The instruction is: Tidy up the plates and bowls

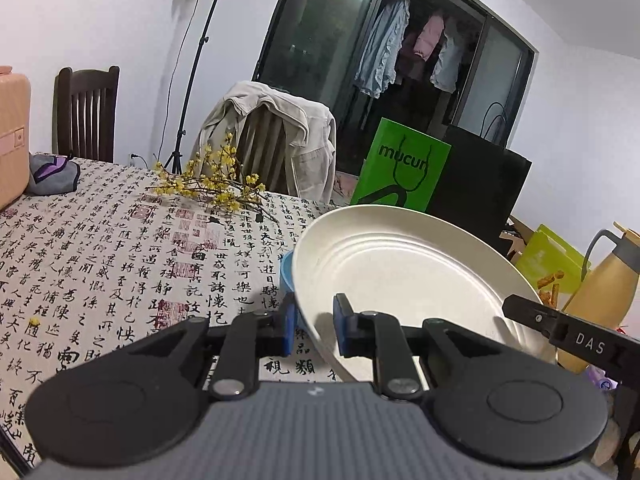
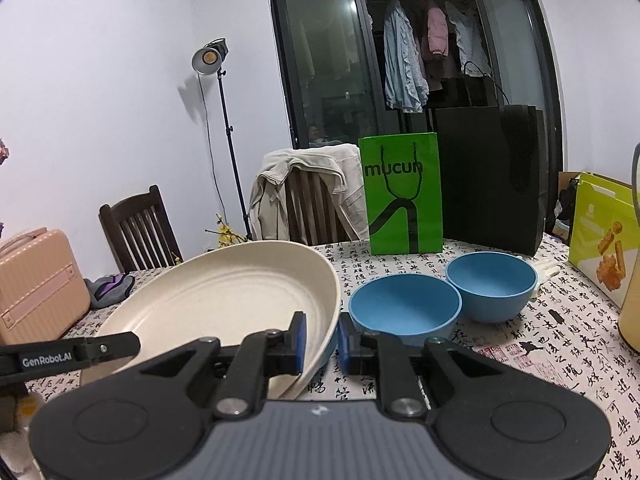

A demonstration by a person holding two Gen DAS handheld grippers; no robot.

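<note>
A large cream plate [image 2: 224, 300] is held tilted above a table covered by a tablecloth [image 1: 100, 248] printed with black calligraphy. Two handheld grippers grasp it from opposite sides. In the left wrist view, the left gripper [image 1: 314, 326] has its blue pads pinching the plate's near left rim, one pad inside the dish and one outside. The right gripper shows in that view as a black arm reaching onto the plate's right edge. In the right wrist view, the right gripper [image 2: 322, 342] pinches the plate's right rim in the same way, jaws nearly together with the rim between them. The underside of the rim there looks blue, as if a second dish sits stacked beneath; that cannot be told for sure.

Just right of the plate, two blue bowls stand upright on the table: a nearer bowl [image 2: 404, 312] and a farther bowl [image 2: 492, 284], touching or almost touching each other. Behind them stand a green paper bag [image 2: 402, 196] and a black bag [image 2: 492, 176]. A sprig of yellow flowers [image 1: 212, 180] lies on the far side of the table, near a chair draped with a beige jacket [image 1: 272, 140]
</note>
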